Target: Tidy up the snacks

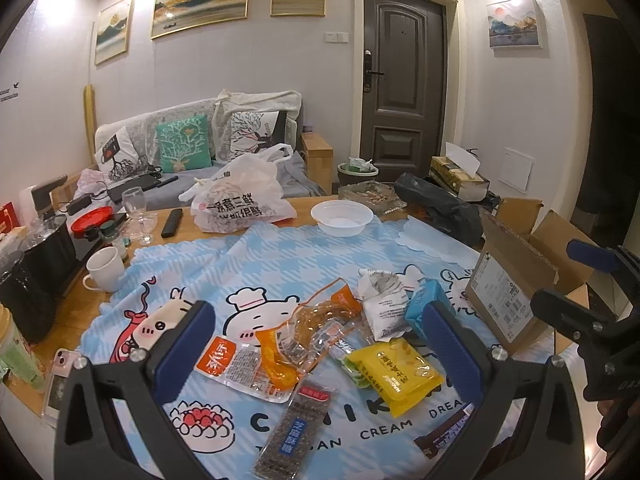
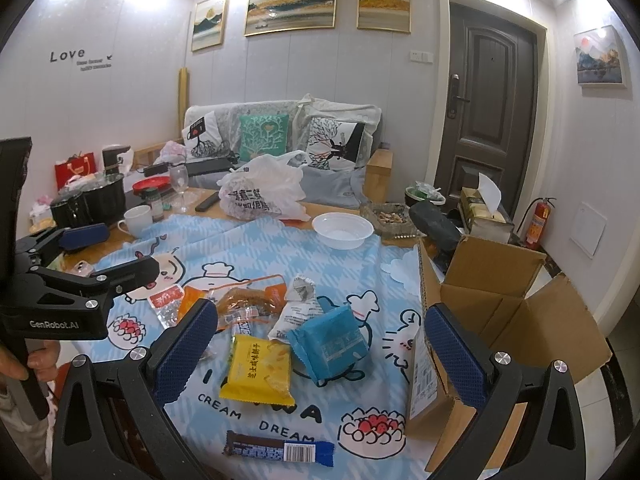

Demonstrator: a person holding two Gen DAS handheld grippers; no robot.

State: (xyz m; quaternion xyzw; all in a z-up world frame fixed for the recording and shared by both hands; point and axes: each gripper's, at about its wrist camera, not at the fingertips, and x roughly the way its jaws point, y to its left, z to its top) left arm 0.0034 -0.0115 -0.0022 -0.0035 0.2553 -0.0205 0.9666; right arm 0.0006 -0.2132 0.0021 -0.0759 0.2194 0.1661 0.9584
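Blue cartoon tablecloth is carrying the snack pile; the yellow packet is lying lengthwise toward the right gripper, nearer than the left gripper. Both are gaping, empty. Cardboard box is standing just right.

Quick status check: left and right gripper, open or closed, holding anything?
Left gripper: open, holding nothing, above the snack pile.
Right gripper: open, holding nothing, beside the cardboard box.

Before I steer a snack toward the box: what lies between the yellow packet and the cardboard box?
In the right wrist view, the blue packet lies between the yellow packet and the cardboard box; past it is bare tablecloth.
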